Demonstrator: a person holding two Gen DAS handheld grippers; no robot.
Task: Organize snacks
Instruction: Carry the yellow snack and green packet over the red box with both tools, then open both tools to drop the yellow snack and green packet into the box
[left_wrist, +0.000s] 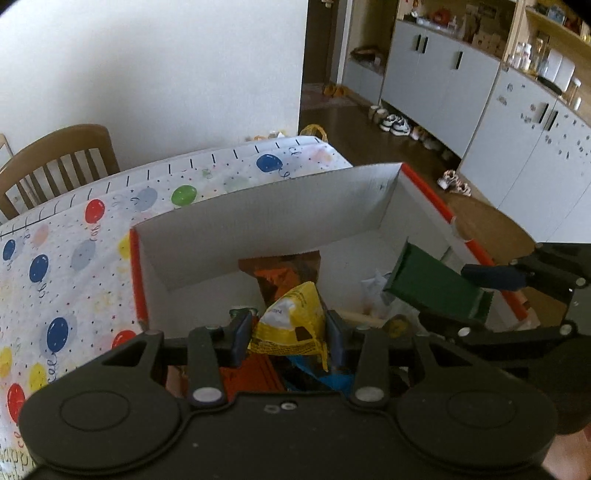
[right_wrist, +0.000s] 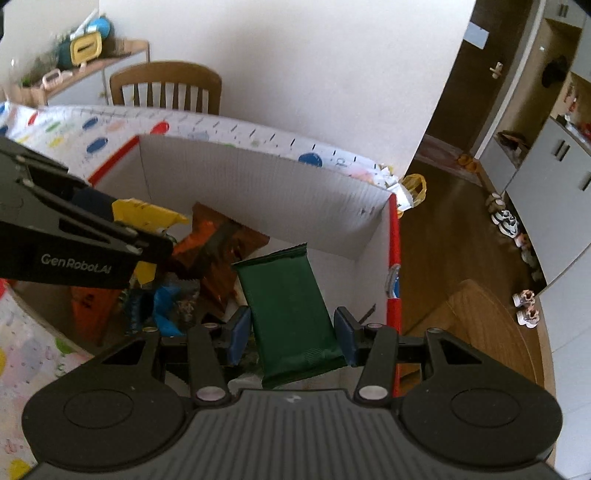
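Yellow snack packet (left_wrist: 291, 325) and dark green bar (right_wrist: 291, 314) held above red-edged white box (left_wrist: 258, 218) of snacks

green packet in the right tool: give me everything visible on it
The green packet is a flat, dark green wrapper of matte foil or plastic, with crimped seals at both short ends and no print that can be read. It sits tilted, lengthwise between the right tool's blue pads, which press on its long edges. It hangs over the open cardboard box, above the other snacks; nothing but the pads appears to touch it.
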